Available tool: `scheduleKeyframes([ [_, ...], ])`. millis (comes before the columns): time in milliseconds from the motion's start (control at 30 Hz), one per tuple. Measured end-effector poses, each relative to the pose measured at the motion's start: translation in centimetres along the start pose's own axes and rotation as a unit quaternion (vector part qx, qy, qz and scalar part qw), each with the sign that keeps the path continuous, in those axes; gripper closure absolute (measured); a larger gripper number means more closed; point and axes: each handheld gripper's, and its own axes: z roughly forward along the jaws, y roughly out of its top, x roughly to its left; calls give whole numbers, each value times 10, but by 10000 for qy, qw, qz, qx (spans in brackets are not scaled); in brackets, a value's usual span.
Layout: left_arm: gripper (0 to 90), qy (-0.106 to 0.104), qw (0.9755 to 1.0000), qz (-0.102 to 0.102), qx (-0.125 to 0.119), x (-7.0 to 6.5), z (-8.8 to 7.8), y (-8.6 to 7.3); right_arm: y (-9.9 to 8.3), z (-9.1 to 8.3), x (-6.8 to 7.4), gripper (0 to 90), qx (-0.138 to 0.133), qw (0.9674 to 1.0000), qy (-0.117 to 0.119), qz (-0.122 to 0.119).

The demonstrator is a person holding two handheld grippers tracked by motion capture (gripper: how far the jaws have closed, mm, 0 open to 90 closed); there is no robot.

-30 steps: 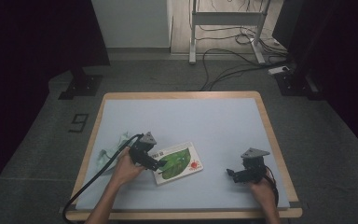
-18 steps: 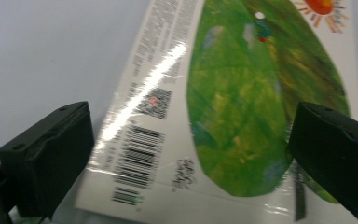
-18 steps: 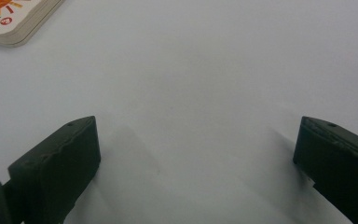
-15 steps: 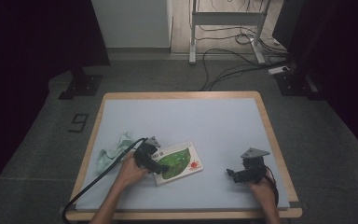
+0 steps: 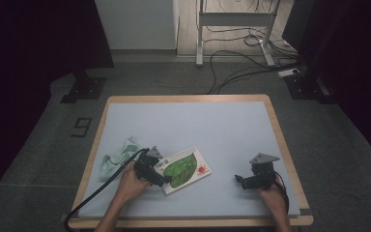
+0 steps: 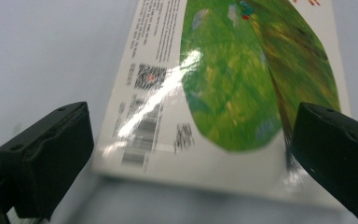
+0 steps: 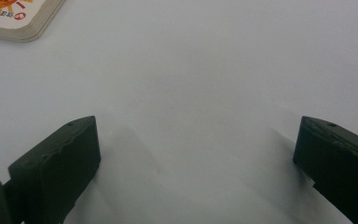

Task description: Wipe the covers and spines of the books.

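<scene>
Left gripper [image 5: 160,180] sits at the near-left end of the book [image 5: 183,169], jaws spread wide. In the left gripper view [image 6: 191,154] the book [image 6: 223,84] lies flat between the jaws and ahead of them; its near short edge is level with the jaw tips, with the barcode corner toward the left jaw and the green leaf print toward the right one. Right jaw overlaps the book's long edge in that view; left jaw stands clear of it with bare table surface between. Contact: cannot tell. Not clamped on anything.

Right gripper [image 5: 239,180] is well apart from the book, near the table's right front corner, pointing left toward it. Jaws wide apart, nothing between them but table [image 7: 182,70]. A corner of the book [image 7: 14,18] shows at the far upper left of the right gripper view.

Book lies flat on the table [image 5: 198,125], front-centre, slightly left, turned at an angle. Crumpled pale green cloth [image 5: 118,157] sits left of the left hand [image 5: 133,183], apart from the book.
</scene>
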Motion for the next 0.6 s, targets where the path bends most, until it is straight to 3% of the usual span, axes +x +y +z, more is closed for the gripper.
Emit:
scheduleKeyframes([
  [200, 0, 181, 9997, 162, 14, -5, -18, -21, 0, 0, 0, 1, 13, 10000, -1, -13],
  [333, 0, 176, 9997, 165, 42, -5, -14, -34, 0, 0, 0, 1, 16, 10000, 0, -1],
  [400, 0, 219, 9991, 335, 132, -7, -9, -35, 0, 0, 0, 1, 22, 10000, -1, 3],
  [567, 0, -222, 9994, 231, -123, -8, -5, -35, 0, 0, 0, 2, 31, 10000, -6, -2],
  [600, 0, -223, 9993, 237, -159, -8, -4, -35, 0, 0, 0, 2, 30, 10000, -9, -2],
])
